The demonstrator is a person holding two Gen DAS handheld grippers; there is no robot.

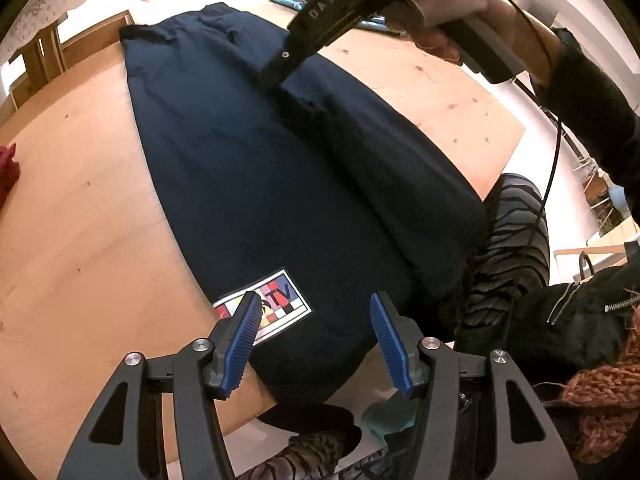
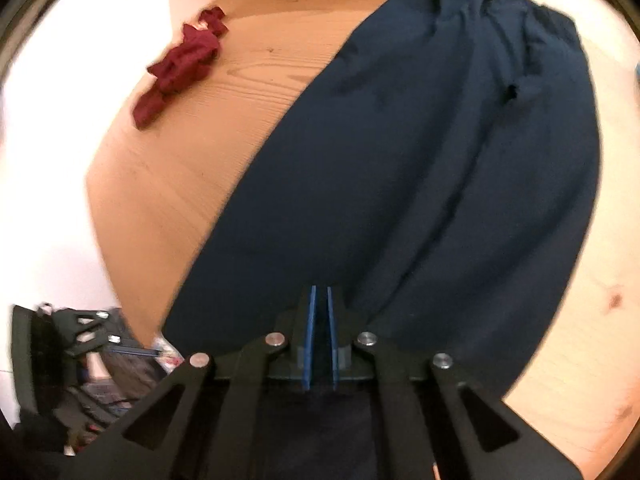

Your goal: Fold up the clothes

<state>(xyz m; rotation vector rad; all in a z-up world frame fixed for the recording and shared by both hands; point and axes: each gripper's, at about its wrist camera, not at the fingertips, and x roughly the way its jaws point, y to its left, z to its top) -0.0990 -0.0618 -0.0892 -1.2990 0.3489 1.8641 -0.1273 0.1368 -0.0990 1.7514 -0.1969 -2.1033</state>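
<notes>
Right gripper (image 2: 319, 300) clenched, pinching navy cotton t-shirt (image 2: 420, 160) fold; left gripper (image 1: 312, 336) released, hovering over near hem, long axis running away.

Shirt (image 2: 420, 168) on table (image 2: 192, 160)

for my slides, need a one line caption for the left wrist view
Open left gripper hovers over the navy T-shirt on the wooden table while the right gripper pinches its fabric.

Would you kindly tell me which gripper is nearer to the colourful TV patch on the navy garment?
Left. The left gripper hovers open right over the TV patch, at the table's near edge. The right gripper is farther up the navy garment, jaws shut on a fold.
</notes>
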